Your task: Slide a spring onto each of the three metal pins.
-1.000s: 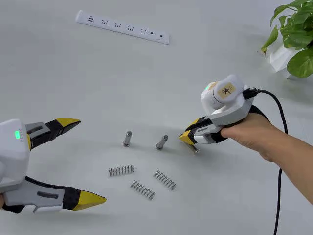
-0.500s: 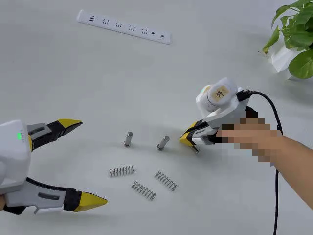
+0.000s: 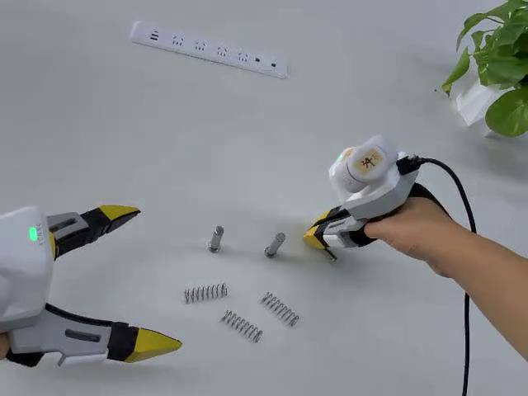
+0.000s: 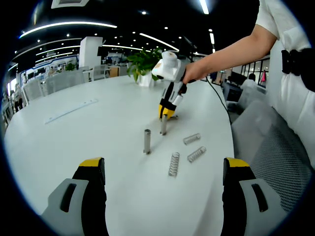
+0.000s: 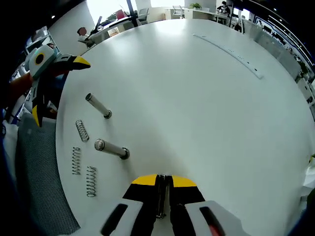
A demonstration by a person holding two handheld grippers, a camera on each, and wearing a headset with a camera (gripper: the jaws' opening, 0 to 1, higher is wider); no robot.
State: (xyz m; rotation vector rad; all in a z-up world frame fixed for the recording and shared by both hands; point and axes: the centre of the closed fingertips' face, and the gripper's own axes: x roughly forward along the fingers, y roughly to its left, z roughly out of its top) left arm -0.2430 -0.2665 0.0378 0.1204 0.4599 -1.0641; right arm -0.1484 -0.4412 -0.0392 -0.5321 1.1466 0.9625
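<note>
Two metal pins (image 3: 215, 239) (image 3: 274, 244) stand upright on the white table. In front of them lie three loose springs (image 3: 205, 292) (image 3: 241, 325) (image 3: 280, 308). My right gripper (image 3: 317, 238) is just right of the pins, shut on a third pin (image 3: 330, 254) whose tip pokes out near the table; the right gripper view has that pin (image 5: 161, 196) clamped between the yellow tips (image 5: 163, 179). My left gripper (image 3: 144, 278) is at the lower left, wide open and holding nothing. In the left gripper view (image 4: 165, 169) the pins (image 4: 147, 141) and springs (image 4: 173, 163) lie ahead.
A white power strip (image 3: 208, 48) lies at the far side of the table. A potted plant (image 3: 495, 58) stands at the far right. A black cable (image 3: 470, 247) trails from the right gripper. An office chair (image 4: 275, 147) stands by the table edge.
The right gripper has rolled slightly while staying beside the pins with its pin. The left gripper stays open in place. The head camera has shifted a little.
</note>
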